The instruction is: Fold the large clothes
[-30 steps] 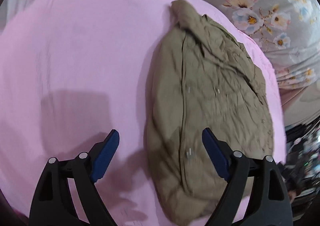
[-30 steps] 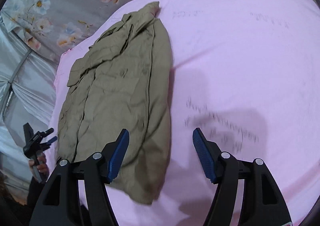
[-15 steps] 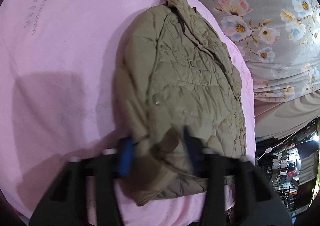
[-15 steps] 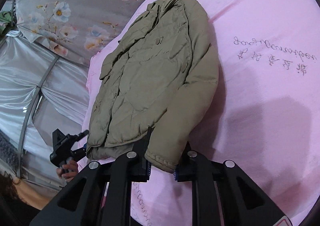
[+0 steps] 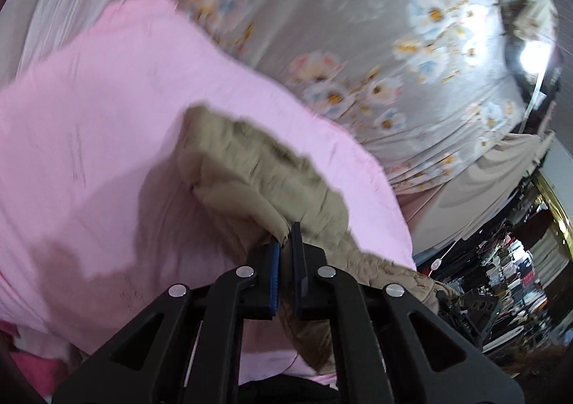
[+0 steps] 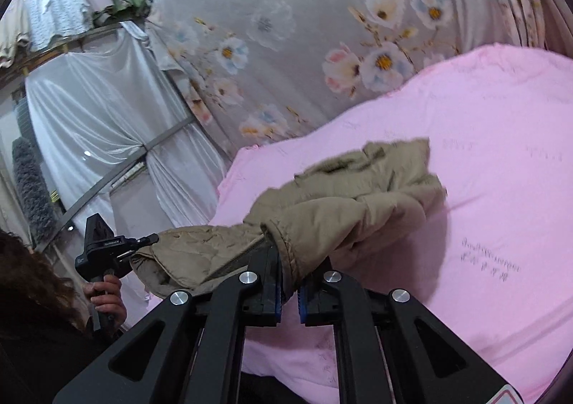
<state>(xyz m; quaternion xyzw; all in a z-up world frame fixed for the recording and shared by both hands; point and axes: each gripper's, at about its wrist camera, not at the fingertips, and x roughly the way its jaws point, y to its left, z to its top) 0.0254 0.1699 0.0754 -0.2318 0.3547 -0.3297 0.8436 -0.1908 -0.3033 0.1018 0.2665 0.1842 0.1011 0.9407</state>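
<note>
Both grippers are clamped on the near end of the khaki quilted jacket (image 5: 258, 168): the left gripper (image 5: 285, 243) has its blue pads nearly together on a fold of the hem, and the right gripper (image 6: 289, 291) has its jaws closing on the cuff of a sleeve, with the fabric pinched between them. That end of the jacket hangs raised off the pink sheet (image 5: 89, 110), while the collar end rests on it farther away. Judging from how it lies, the sleeves look already brought in over the body and the lengthwise fold is in hand, so carrying the lifted hem toward the collar and laying it down flat is what is left; whether another fold is needed after that I cannot tell. In the right wrist view the left gripper shows at the jacket's other corner, held by the person's hand (image 6: 105, 298). A grey floral curtain (image 6: 322, 46) and a white drape (image 6: 96, 110) hang behind the bed, and cluttered shelves (image 5: 508, 271) stand off to one side, all well apart from the jacket. Nothing lies on the sheet in the fold's path.
</note>
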